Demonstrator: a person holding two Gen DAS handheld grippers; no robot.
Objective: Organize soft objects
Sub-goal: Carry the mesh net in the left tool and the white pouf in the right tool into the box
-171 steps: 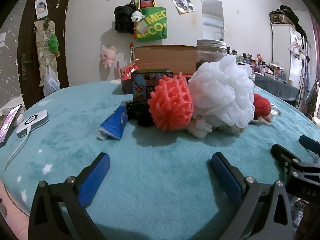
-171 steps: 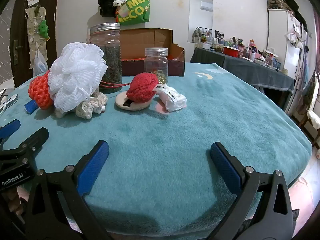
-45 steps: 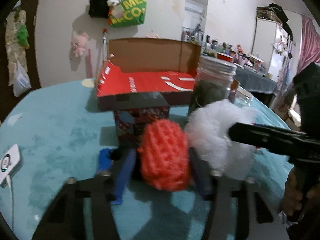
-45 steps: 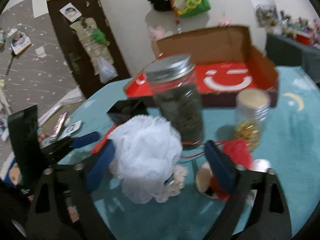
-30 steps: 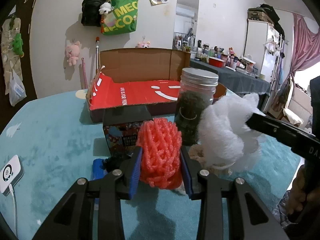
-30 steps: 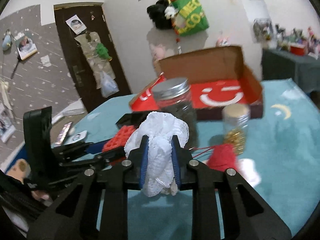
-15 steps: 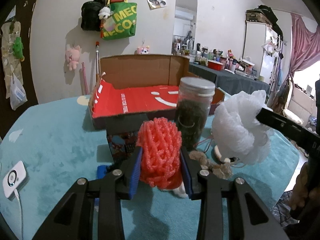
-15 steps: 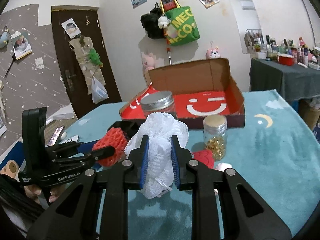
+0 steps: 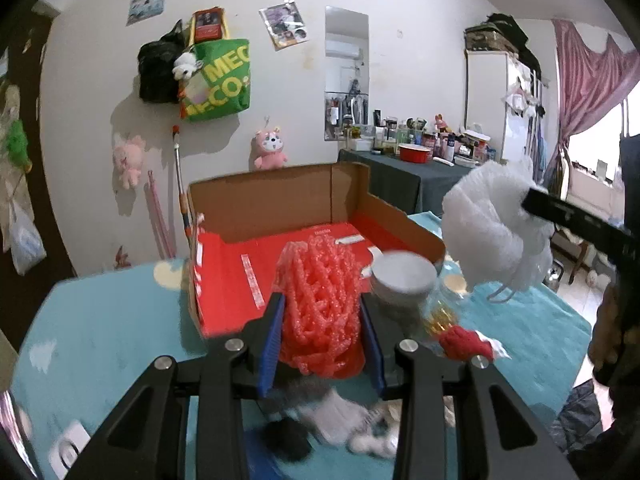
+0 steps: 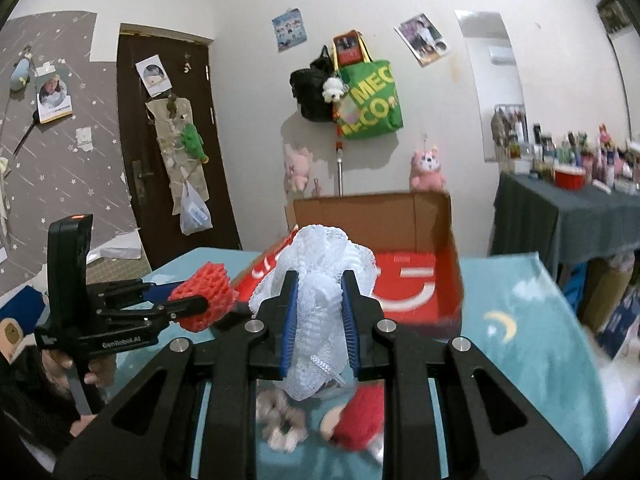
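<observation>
My left gripper [image 9: 322, 332] is shut on an orange-red mesh bath pouf [image 9: 322, 300] and holds it in the air, in front of the open cardboard box with a red floor [image 9: 248, 276]. My right gripper [image 10: 319, 322] is shut on a white mesh bath pouf [image 10: 320, 276] and holds it up, facing the same box [image 10: 404, 292]. The white pouf also shows at the right of the left wrist view [image 9: 496, 228], and the orange pouf at the left of the right wrist view [image 10: 204, 296]. Both poufs hang well above the teal table [image 9: 100, 336].
Below on the table lie a red knitted ball [image 10: 360, 420], a cream crocheted piece [image 10: 280, 420], a jar with a metal lid [image 9: 402, 280], a smaller jar [image 9: 454, 286], a black item [image 9: 286, 438] and a white device [image 9: 68, 446]. A dark side table [image 10: 560, 216] stands at the right.
Both grippers have risen higher and moved toward the box, each carrying its pouf. The table items now lie lower in both views.
</observation>
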